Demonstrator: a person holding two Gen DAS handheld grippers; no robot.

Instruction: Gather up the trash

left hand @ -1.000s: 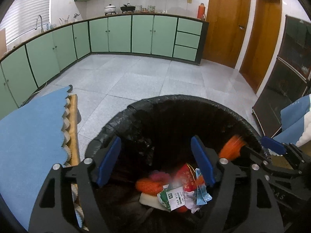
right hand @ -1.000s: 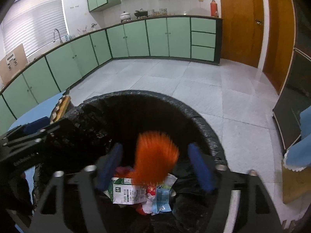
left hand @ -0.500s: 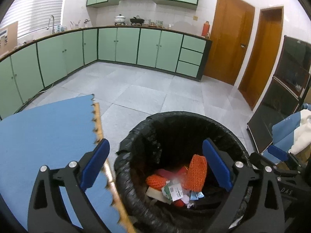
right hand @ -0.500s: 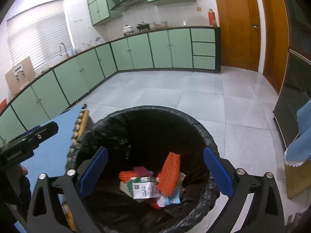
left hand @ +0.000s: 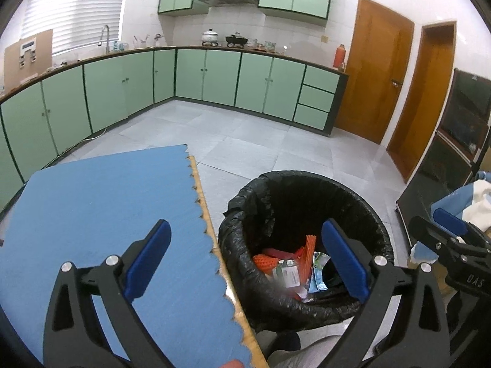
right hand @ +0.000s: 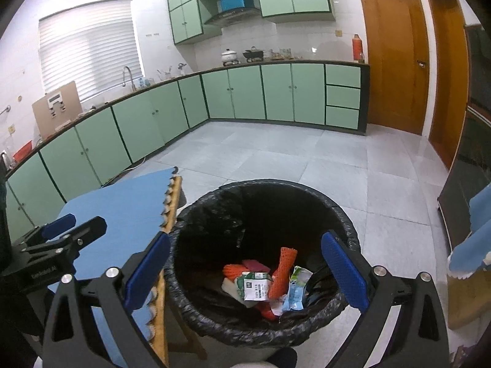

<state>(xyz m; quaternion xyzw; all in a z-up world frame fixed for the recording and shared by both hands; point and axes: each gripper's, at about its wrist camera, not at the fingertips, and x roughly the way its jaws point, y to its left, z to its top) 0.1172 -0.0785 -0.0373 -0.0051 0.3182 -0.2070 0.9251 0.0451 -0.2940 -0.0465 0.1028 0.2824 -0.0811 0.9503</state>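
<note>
A round bin with a black liner (left hand: 307, 184) (right hand: 264, 190) stands on the floor beside the blue-topped table (left hand: 92, 208). In it lie an orange foam net (right hand: 284, 271), a second orange net (right hand: 234, 270), a white and green carton (right hand: 256, 286) and wrappers. My left gripper (left hand: 245, 260) is open and empty, above the table edge and the bin. My right gripper (right hand: 245, 270) is open and empty above the bin. The right gripper also shows at the right edge of the left wrist view (left hand: 451, 245).
Green kitchen cabinets (right hand: 233, 92) run along the far and left walls. Two wooden doors (left hand: 374, 67) are at the right. A dark cabinet (left hand: 454, 141) stands at the right. Grey tiled floor (right hand: 276, 153) stretches beyond the bin. A second blue-covered surface (right hand: 472, 245) is at the right.
The orange net dropped from my right gripper into the bin. Both grippers opened wide and pulled up and back from the bin. The left one moved over the table.
</note>
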